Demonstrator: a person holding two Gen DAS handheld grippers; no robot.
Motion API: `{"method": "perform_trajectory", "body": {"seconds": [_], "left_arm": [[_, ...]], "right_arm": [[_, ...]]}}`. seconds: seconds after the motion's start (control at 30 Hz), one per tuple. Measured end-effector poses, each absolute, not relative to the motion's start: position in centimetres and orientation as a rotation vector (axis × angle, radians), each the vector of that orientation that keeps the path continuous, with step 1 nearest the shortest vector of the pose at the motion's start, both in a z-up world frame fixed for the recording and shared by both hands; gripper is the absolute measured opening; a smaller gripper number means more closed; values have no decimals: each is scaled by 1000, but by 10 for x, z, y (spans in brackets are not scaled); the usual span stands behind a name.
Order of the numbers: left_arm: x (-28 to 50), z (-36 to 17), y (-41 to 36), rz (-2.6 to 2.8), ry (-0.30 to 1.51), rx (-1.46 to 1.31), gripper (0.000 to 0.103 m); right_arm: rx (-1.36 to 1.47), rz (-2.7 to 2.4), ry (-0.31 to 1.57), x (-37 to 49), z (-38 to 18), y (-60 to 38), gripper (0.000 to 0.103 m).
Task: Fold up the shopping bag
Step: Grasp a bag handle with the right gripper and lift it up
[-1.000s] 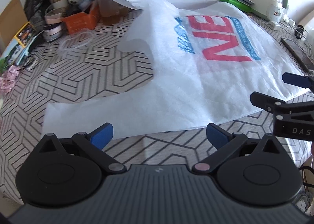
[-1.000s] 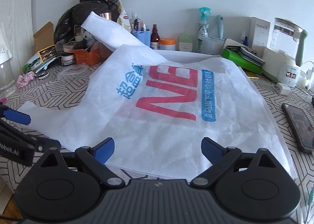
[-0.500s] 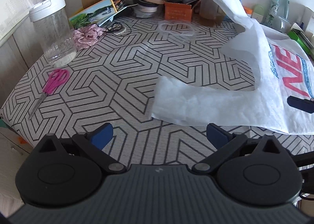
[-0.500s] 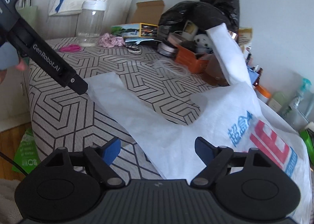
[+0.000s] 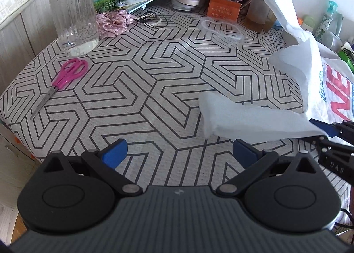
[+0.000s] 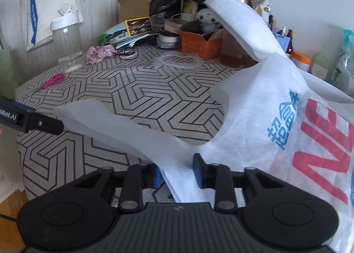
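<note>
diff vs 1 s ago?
Right gripper narrowed its fingers around the bag handle strip, which now lifts off the table. Left gripper swung left, open, holding nothing. Far handle still draped over the clutter.

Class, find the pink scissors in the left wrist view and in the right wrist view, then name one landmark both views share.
Left wrist view: pink scissors lie at the left, on the patterned table, in front of the clear jar.
Right wrist view: pink scissors lie small at the far left, near the table edge.
Shared landmark: the clear jar with its white lid.
</note>
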State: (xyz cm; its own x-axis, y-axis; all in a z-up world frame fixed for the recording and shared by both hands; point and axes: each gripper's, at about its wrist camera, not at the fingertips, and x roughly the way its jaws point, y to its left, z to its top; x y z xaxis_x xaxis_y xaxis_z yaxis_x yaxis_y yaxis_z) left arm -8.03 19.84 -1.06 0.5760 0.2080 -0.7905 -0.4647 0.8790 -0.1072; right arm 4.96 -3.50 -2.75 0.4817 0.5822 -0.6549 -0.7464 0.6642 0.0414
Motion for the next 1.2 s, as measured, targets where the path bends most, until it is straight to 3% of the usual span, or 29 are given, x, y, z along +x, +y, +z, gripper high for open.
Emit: {"method": "perform_trajectory", "body": {"seconds": [0.33, 0.47, 0.57, 0.7, 1.03, 1.2], "left_arm": [[-80, 13, 175, 337, 806, -277, 103], [-81, 28, 159, 275, 756, -253, 103], [-82, 40, 146, 230, 719, -235, 103], [-78, 45, 131, 196, 707, -220, 103], [-51, 30, 113, 115, 771, -277, 103], [-41, 28, 106, 87, 773, -295, 103]], "right_arm": [[322, 956, 723, 90, 2, -102, 3], [750, 1135, 857, 111, -5, -141, 3], [900, 1259, 973, 113, -15, -144, 3], [866, 1221, 990, 106, -23, -146, 3], [546, 1002, 652, 72, 0, -157, 3], [585, 1021, 661, 62, -2, -171, 3]]}}
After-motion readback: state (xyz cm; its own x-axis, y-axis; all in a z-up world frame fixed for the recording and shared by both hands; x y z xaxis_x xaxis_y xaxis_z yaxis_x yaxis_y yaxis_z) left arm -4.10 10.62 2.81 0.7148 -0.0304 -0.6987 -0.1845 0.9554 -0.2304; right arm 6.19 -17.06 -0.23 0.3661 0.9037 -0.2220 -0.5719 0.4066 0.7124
